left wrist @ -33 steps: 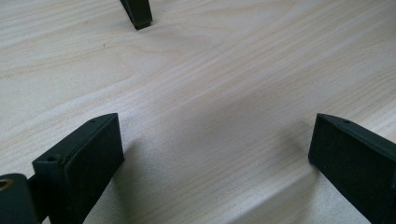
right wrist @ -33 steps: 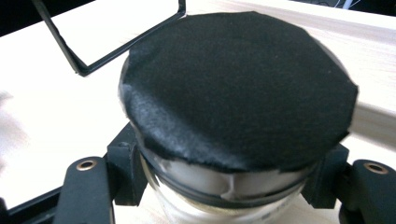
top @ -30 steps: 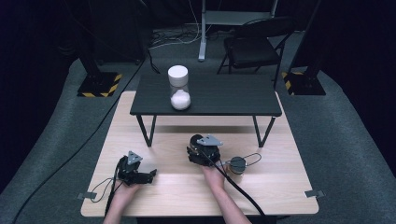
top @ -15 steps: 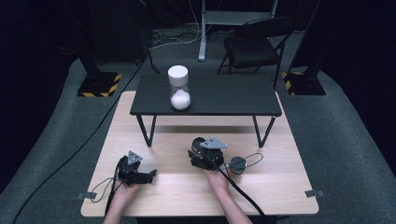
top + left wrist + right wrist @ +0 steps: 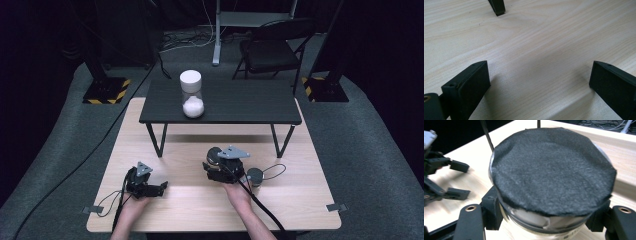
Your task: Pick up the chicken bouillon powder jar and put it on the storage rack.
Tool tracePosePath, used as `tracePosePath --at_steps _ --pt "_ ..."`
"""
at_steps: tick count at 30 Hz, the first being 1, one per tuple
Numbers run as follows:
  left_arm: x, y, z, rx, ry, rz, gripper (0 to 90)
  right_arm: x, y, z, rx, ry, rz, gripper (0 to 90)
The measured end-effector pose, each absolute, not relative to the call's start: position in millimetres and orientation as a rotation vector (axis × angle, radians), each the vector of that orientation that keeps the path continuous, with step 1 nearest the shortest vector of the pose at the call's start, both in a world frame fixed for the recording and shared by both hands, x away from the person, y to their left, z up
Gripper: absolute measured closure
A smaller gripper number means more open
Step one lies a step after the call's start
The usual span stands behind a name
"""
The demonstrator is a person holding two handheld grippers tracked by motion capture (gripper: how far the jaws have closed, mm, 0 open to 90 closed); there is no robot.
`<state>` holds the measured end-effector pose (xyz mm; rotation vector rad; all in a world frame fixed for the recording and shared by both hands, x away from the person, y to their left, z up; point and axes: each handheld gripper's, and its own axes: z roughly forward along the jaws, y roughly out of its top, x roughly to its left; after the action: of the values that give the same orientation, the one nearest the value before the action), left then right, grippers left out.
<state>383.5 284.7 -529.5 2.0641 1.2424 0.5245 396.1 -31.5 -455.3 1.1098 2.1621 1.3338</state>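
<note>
The round, pale-bodied jar with a black felt-covered end [image 5: 552, 170] sat clamped between the jaws of the right tongs [image 5: 225, 167], tipped so that its felt face looked back at the right gripper view; the jaws pressed on its cylindrical wall from both sides, just under the felt rim. In the high view it was held low over the light wooden tabletop [image 5: 165, 145], near the middle and in front of the small black raised table [image 5: 240, 102]. It looked rigid, with a smooth, perhaps glassy or plastic wall that could slip, so a hold across the wall close to the rim seemed soundest; the felt end would grip better but was likely to give. I would judge it light to moderate in weight, and possibly breakable if dropped.

Just right of the right tongs, a small dark round cap-like object [image 5: 255, 175] lay on the tabletop, touching or close beside a thin cable loop. The left tongs [image 5: 152, 187] rested near the left front of the tabletop with jaws spread wide, nothing between them but bare wood. On the black raised table stood a white-capped hourglass-like vessel holding white grains [image 5: 191, 95], well apart from both tongs.
</note>
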Motion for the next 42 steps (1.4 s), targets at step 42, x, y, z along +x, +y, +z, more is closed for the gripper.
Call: tracePosePath --at_steps 42 --pt "383.5 284.6 -529.6 2.063 1.243 0.524 2.8 401.5 -62.3 -379.2 0.999 2.195 1.341 31.1"
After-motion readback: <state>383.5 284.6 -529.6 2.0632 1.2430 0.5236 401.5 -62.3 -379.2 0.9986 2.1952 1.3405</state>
